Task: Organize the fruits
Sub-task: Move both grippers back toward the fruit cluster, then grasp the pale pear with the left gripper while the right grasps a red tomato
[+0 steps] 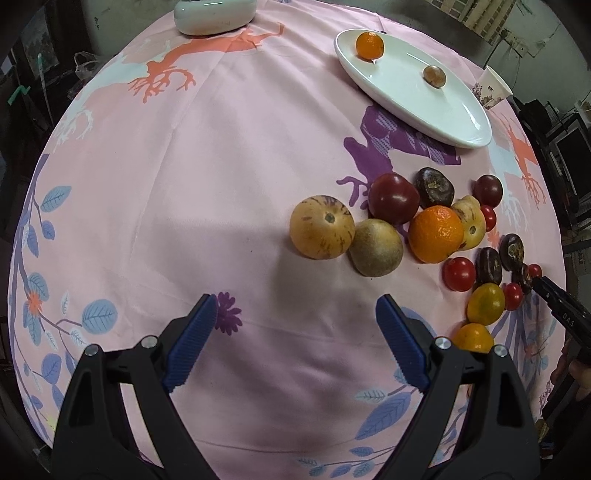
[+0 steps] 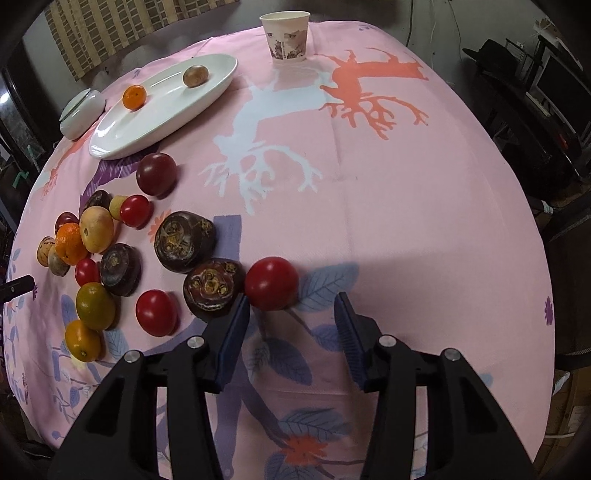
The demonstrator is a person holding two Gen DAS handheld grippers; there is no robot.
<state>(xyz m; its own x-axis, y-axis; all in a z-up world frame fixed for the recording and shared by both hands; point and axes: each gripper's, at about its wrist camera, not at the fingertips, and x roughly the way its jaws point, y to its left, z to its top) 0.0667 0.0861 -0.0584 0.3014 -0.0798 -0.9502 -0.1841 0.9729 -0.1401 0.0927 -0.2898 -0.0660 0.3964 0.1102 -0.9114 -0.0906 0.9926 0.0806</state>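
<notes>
A white oval plate [image 1: 439, 107] [image 2: 147, 122] holds a small orange [image 1: 369, 45] [image 2: 133, 96] and a brown fruit [image 1: 434, 75] [image 2: 195, 75]. Many loose fruits lie on the pink cloth: an orange [image 1: 436, 233], a striped yellow fruit [image 1: 321, 226], dark plums, dark water chestnuts and red cherry tomatoes. My left gripper [image 1: 295, 306] is open and empty, short of the pile. My right gripper [image 2: 291, 302] is open, just before a red tomato [image 2: 271, 282], with a dark chestnut [image 2: 212, 290] beside its left finger. The right gripper's tip shows in the left view [image 1: 554, 295].
A paper cup [image 2: 286, 35] [image 1: 493, 86] stands at the table's far edge. A white lidded bowl [image 1: 214, 14] [image 2: 81, 114] sits beyond the plate. Dark furniture stands around the table.
</notes>
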